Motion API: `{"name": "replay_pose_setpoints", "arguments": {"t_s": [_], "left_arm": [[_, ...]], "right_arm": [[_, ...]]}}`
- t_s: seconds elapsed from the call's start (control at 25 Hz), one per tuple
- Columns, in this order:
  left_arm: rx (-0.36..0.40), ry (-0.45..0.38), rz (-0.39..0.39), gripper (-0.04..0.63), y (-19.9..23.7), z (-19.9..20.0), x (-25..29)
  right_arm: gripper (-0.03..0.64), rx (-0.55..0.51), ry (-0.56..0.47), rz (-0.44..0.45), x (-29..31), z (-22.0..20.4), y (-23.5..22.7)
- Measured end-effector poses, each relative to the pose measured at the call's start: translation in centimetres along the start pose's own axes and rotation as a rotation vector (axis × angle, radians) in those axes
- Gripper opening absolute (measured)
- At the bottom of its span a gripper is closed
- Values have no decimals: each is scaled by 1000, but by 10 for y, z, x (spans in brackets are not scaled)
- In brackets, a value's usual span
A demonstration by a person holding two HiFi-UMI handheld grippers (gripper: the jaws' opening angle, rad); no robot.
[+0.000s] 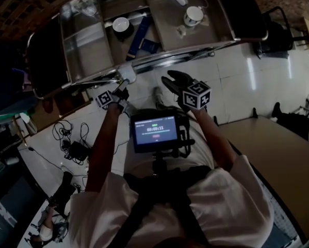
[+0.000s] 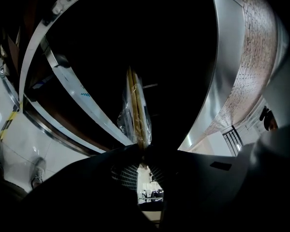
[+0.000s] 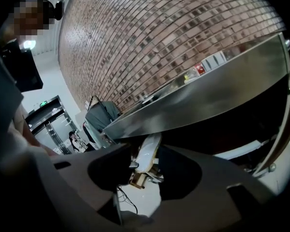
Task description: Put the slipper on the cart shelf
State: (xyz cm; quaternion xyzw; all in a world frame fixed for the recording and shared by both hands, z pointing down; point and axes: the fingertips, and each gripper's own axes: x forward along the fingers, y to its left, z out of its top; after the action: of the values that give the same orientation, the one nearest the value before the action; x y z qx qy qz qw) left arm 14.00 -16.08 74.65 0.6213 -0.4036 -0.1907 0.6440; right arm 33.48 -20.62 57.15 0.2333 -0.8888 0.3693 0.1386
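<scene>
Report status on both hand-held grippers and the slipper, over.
Left hand-held gripper shut on plastic-wrapped slipper. Right hand-held gripper open, gripping nothing. Slipper not yet on cart shelf; nothing seen blocking it.

A stainless-steel cart [image 1: 195, 46] fills the top of the head view, its shallow top tray framed by a raised rim. In the tray's middle sits a white round bowl [image 1: 120, 24], and just to its right a long dark-blue box [image 1: 139, 34] lies slantwise. A white striped mug [image 1: 193, 15] stands further right. A clear glass item [image 1: 86, 6] rests at the upper left. Below the cart a glossy white tiled floor [image 1: 237, 76] spreads out, with tangled black cables [image 1: 71, 141] lying at the left.
</scene>
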Motion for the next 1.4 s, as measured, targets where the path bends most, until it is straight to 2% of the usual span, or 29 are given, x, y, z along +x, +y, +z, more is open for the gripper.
{"name": "replay_pose_setpoints", "arguments": {"t_s": [0.2,0.48,0.6,0.84,1.08,1.4], "left_arm": [[-31,-2,-7,54,-1,3,18],[-7,32,46,54,11,13,36],[-15,43,30,54,22,18,46],[6,56,72,54,16,26,64],[45,11,155,58,55,38,55],[9,-75,187,61,67,46,59]], "right_arm": [[187,23,12,-5,-10,-7,-13],[184,34,9,-21,-23,-11,-23],[181,53,15,-37,-27,-14,-27],[180,64,22,-36,-43,-20,-40],[179,79,42,-44,-39,-32,-35],[181,83,63,-46,-42,-40,-40]]}}
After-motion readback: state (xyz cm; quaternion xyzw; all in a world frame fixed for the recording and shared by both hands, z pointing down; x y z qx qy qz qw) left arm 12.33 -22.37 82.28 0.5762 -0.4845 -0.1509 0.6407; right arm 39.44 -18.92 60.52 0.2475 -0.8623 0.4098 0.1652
